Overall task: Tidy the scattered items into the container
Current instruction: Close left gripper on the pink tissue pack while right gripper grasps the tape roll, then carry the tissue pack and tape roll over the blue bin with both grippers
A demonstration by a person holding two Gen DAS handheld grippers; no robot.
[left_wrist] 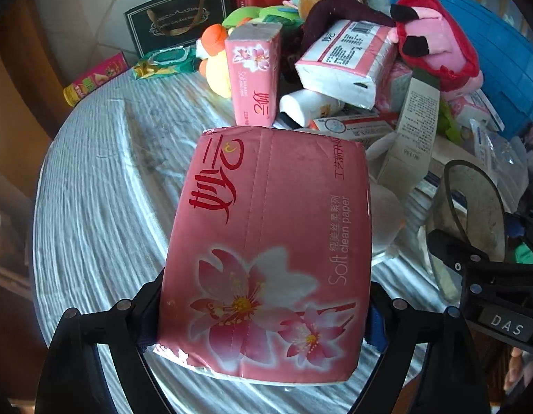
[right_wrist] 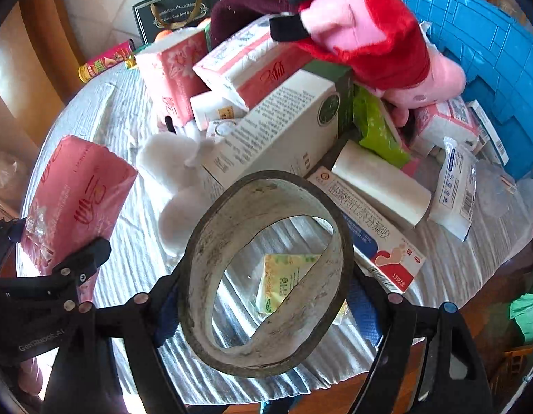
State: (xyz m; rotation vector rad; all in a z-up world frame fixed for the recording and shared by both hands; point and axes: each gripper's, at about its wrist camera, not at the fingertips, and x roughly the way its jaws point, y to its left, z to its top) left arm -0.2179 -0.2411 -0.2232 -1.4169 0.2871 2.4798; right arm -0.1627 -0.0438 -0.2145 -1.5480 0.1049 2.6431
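My left gripper (left_wrist: 264, 314) is shut on a pink tissue pack (left_wrist: 270, 241) with a flower print, held above the table; the pack also shows in the right wrist view (right_wrist: 76, 200). My right gripper (right_wrist: 266, 296) is shut on a dark tape roll (right_wrist: 266, 272) with a grey inner core, held upright above the table; the roll also shows in the left wrist view (left_wrist: 473, 214). The blue crate (right_wrist: 491, 51) stands at the far right, behind a pile of scattered items, and also shows in the left wrist view (left_wrist: 501, 45).
The round table (left_wrist: 104, 214) has a striped white cloth. The pile holds more tissue packs (left_wrist: 254, 79), a white box (right_wrist: 277, 127), a medicine box (right_wrist: 377, 234), a pink and red plush (right_wrist: 370, 27), a black gift bag (left_wrist: 176, 17) and a snack tube (left_wrist: 94, 79).
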